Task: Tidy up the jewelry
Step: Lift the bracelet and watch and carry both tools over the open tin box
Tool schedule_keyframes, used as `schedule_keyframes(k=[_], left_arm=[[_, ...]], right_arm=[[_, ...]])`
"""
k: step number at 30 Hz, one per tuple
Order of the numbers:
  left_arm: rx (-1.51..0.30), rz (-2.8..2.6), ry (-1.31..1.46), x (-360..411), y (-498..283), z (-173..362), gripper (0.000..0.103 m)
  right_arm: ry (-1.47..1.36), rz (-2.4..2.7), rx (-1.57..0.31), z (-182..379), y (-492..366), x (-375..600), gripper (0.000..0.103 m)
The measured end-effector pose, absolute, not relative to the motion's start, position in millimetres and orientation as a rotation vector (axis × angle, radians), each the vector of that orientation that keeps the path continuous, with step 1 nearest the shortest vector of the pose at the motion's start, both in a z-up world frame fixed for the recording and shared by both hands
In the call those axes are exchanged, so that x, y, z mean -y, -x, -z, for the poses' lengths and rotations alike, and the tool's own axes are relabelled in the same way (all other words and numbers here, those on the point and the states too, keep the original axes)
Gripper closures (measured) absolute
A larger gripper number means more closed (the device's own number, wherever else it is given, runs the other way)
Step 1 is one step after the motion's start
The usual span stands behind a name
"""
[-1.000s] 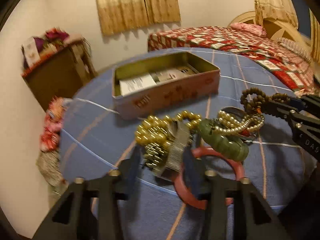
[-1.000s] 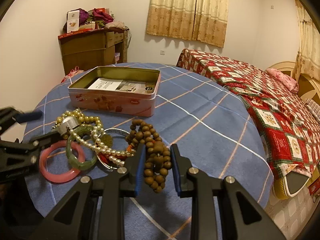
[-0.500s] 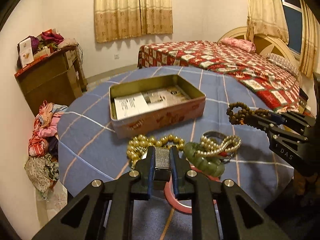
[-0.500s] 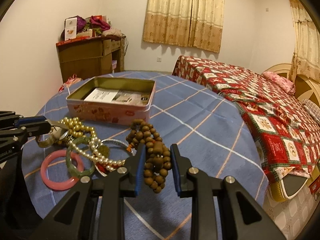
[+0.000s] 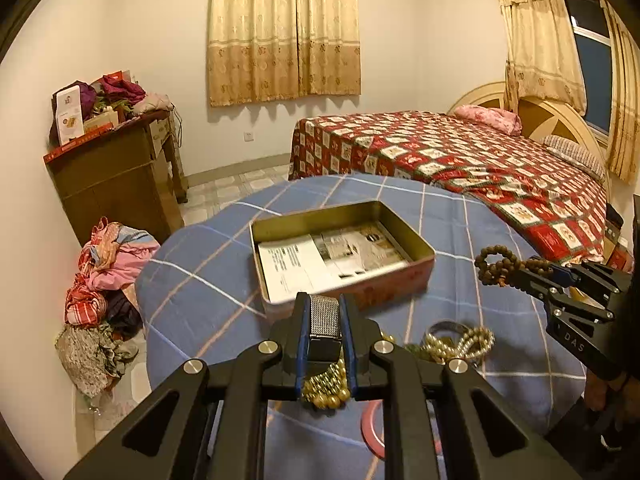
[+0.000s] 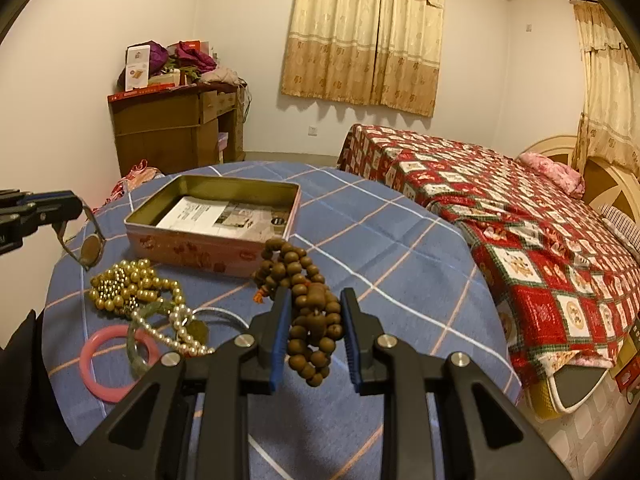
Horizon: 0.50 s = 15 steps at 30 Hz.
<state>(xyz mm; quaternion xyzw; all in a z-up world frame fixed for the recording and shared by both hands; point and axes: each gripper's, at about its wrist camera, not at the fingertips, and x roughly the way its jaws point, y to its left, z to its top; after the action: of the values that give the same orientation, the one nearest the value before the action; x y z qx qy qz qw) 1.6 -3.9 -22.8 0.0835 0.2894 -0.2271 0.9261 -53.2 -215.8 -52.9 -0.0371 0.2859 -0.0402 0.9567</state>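
Each claw is raised toward the open tin (image 5: 416, 249), ready to drop: the left claw (image 5: 324, 322) clamps a mesh-band watch (image 5: 325, 320), the right claw (image 6: 316, 322) a wooden bead string (image 6: 310, 316).

woven metal mesh watch band (image 5: 325, 315); matt wooden beads (image 6: 310, 308); glossy tin (image 6: 216, 216).

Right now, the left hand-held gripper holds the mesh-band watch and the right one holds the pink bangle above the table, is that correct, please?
Not quite: the right hand-held gripper holds the brown wooden bead string, as the right wrist view shows. The pink bangle lies on the table. The left hand-held gripper does hold the mesh-band watch.
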Motion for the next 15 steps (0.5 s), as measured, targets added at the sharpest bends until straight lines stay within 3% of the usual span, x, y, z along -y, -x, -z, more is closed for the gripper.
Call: schedule_keyframes(k=[15], left_arm=[[-0.551,0.442,-0.186,13,-43,11,0.089]], right_arm=[[0.136,0.102,-0.537,26,15,210,0.076]])
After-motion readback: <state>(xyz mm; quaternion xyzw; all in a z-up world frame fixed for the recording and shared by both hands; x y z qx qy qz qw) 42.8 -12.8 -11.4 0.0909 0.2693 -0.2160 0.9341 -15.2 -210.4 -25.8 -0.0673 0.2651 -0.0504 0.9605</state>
